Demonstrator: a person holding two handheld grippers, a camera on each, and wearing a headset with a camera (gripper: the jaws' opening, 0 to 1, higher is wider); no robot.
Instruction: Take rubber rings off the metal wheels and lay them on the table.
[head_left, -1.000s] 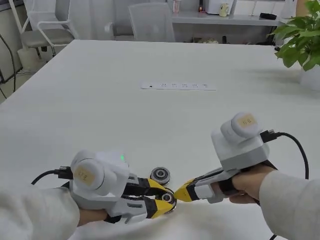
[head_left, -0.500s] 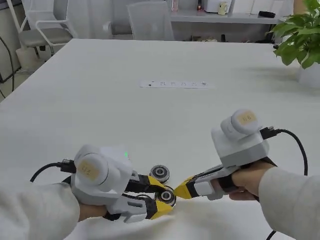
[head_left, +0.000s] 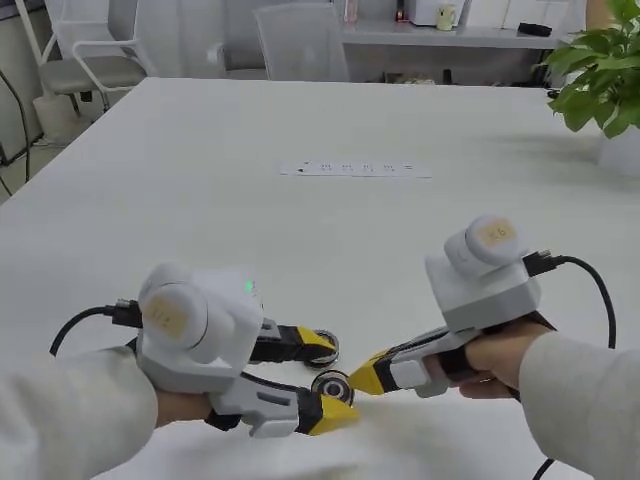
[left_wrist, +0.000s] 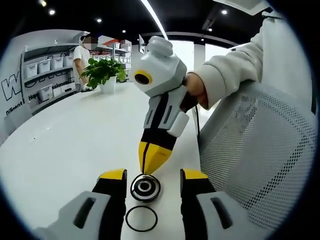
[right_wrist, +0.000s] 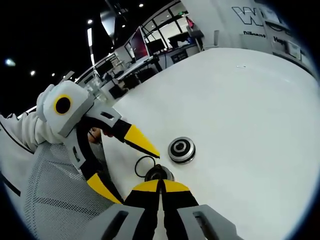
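Left gripper (left_wrist: 153, 176) released, jaws straddling a round metal wheel (left_wrist: 145, 187) at lower centre; a thin black rubber ring (left_wrist: 141, 218) lies loose at the bottom edge. Right gripper (right_wrist: 160, 184) clenched, apparently empty, tips at the wheel.

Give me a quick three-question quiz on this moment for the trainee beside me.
1. True or false: the left gripper is shut on the near metal wheel.
2. Where does the loose rubber ring lie? A) on the table, between the left gripper's fingers; B) round the far wheel; C) in the right gripper.
3. How many metal wheels are on the table?
Key: 1 false, its fingers stand open either side of the wheel. 2 A. 3 two; the far wheel lies beyond the shut right gripper.
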